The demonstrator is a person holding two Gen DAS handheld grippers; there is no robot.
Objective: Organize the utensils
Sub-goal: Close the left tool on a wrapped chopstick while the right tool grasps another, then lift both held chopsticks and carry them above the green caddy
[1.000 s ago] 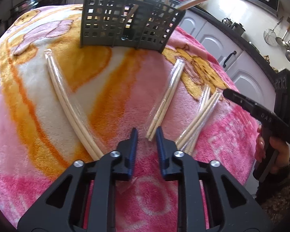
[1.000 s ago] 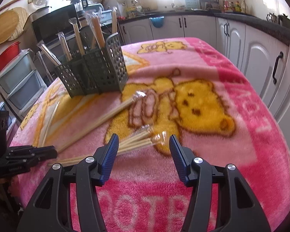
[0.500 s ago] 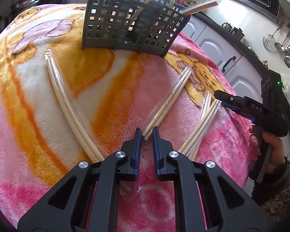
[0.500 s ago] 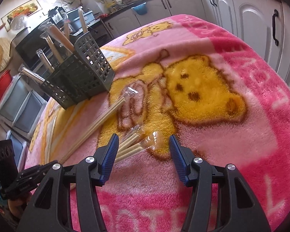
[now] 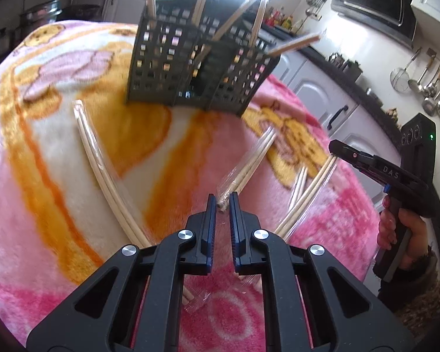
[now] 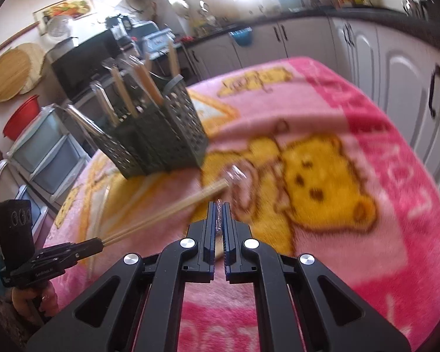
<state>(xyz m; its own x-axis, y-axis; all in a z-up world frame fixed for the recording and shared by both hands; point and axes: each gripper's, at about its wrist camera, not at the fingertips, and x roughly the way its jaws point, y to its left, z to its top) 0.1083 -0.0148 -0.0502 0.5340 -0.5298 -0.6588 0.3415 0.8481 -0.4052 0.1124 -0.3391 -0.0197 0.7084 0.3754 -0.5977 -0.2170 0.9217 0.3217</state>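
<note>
Pale wooden chopsticks [image 5: 250, 162] sit in a clear wrapper, clamped by the left gripper [image 5: 220, 198]. Right gripper [image 6: 219, 205] pinches another wrapped pair [image 6: 219, 220].

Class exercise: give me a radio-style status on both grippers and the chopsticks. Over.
Left gripper shut on wrapped chopsticks. Right gripper shut on a wrapped pack. Caddy part-filled; one long pair loose on blanket. Path clear.

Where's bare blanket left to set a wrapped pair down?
Free: right of the bear print toward the cabinets, and left of the long pair. Crowded: between the caddy and both grippers, where chopsticks lie.
</note>
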